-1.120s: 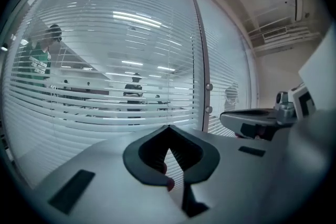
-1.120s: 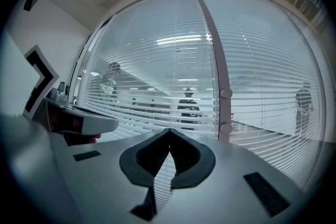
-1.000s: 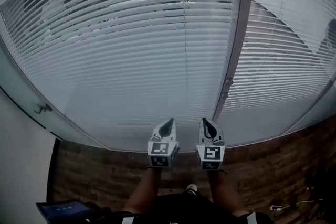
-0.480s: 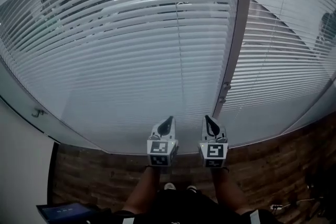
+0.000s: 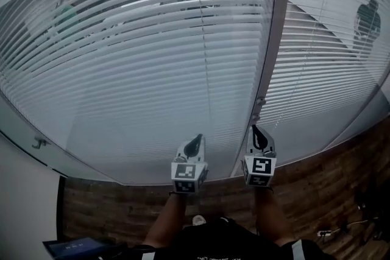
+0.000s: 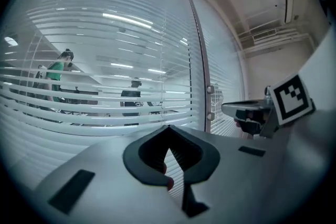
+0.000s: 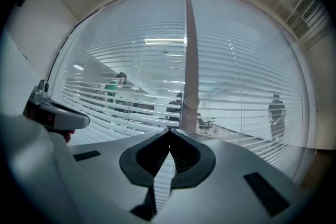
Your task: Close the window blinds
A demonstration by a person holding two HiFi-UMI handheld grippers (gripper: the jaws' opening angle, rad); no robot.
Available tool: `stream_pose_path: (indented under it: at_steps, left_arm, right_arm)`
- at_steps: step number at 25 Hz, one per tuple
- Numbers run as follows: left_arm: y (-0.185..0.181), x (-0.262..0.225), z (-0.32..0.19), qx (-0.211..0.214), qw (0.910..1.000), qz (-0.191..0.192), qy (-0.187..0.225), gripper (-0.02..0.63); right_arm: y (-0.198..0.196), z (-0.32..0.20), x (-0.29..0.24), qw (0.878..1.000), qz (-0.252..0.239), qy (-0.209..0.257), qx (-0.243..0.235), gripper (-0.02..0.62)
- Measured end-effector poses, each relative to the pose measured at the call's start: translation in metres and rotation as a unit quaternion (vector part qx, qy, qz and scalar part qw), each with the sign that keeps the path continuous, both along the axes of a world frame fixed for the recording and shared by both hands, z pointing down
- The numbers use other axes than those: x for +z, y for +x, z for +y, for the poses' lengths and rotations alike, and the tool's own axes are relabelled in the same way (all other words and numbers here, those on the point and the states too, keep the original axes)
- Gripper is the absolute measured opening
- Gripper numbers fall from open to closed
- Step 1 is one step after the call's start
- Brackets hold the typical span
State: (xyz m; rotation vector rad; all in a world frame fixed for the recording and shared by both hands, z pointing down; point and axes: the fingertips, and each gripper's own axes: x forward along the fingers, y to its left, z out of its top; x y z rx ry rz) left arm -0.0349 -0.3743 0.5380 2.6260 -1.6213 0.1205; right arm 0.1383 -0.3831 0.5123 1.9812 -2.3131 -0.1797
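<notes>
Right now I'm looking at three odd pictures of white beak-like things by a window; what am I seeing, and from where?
A person stands holding a two-jaw gripper in each hand. The head view comes from a camera on the person's head, looking down: the left gripper and right gripper point at the window blinds, whose slats are tilted open, so people show behind them. The other two pictures come from a camera riding on each gripper, looking along its jaws. Both grippers are shut and hold nothing.
</notes>
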Motion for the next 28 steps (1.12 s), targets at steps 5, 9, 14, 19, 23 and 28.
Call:
stream_pose_path:
  at_steps: [5, 9, 14, 19, 23, 28]
  left_arm:
    - [0.007, 0.013, -0.013, 0.010, 0.9999, -0.005, -0.010, -0.006]
    - [0.009, 0.012, -0.005, 0.021, 0.9997, -0.007, -0.006, -0.006]
    - [0.009, 0.029, -0.009, 0.020, 0.9997, -0.011, -0.012, -0.006]
    - [0.008, 0.032, -0.012, 0.023, 0.9996, -0.014, -0.009, -0.006]
    - [0.016, 0.026, -0.008, 0.034, 0.9993, -0.019, 0.002, -0.006]
    - [0.016, 0.026, -0.009, 0.033, 0.9994, -0.011, 0.004, -0.006]
  right_arm:
    - [0.018, -0.028, -0.005, 1.000, 0.000, -0.011, 0.016, 0.004]
    - [0.023, -0.029, -0.018, 1.000, -0.001, 0.005, 0.021, 0.045]
    - [0.034, -0.044, -0.017, 1.000, -0.008, 0.015, 0.024, 0.083]
    - [0.038, -0.056, -0.023, 1.000, -0.016, 0.019, 0.017, 0.126]
    - [0.037, -0.064, -0.026, 1.000, -0.019, 0.017, 0.000, 0.130]
    - [0.037, -0.066, -0.027, 1.000, -0.015, 0.018, -0.001, 0.127]
